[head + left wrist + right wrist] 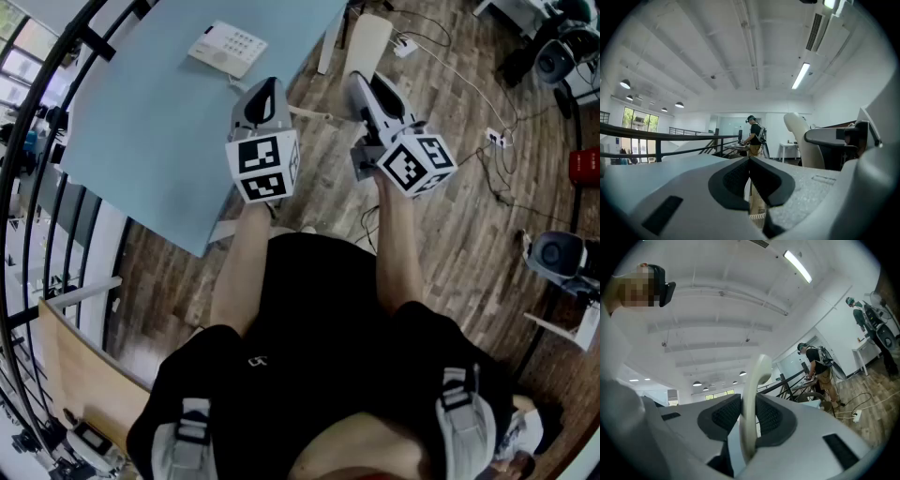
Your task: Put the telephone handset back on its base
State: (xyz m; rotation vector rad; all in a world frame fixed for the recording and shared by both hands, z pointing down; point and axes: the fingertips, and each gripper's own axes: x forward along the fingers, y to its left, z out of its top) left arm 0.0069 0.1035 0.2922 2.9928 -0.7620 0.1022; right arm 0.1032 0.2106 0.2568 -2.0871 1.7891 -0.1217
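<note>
The white telephone base (228, 47) with its keypad lies at the far end of the light blue table (159, 141). My right gripper (367, 82) is held up over the wooden floor to the right of the table, well short of the base. Its jaws are shut on the cream handset (367, 42). In the right gripper view the handset (753, 390) stands upright between the dark pads (725, 416) of my right gripper (749, 420). My left gripper (266, 86) hovers over the table's near right corner. My left gripper (750, 161) is shut and holds nothing.
A black railing (37, 141) curves along the left. Cables and a power strip (496, 139) lie on the wooden floor at the right, near dark equipment (560, 253). A person (753, 136) stands at a desk far off.
</note>
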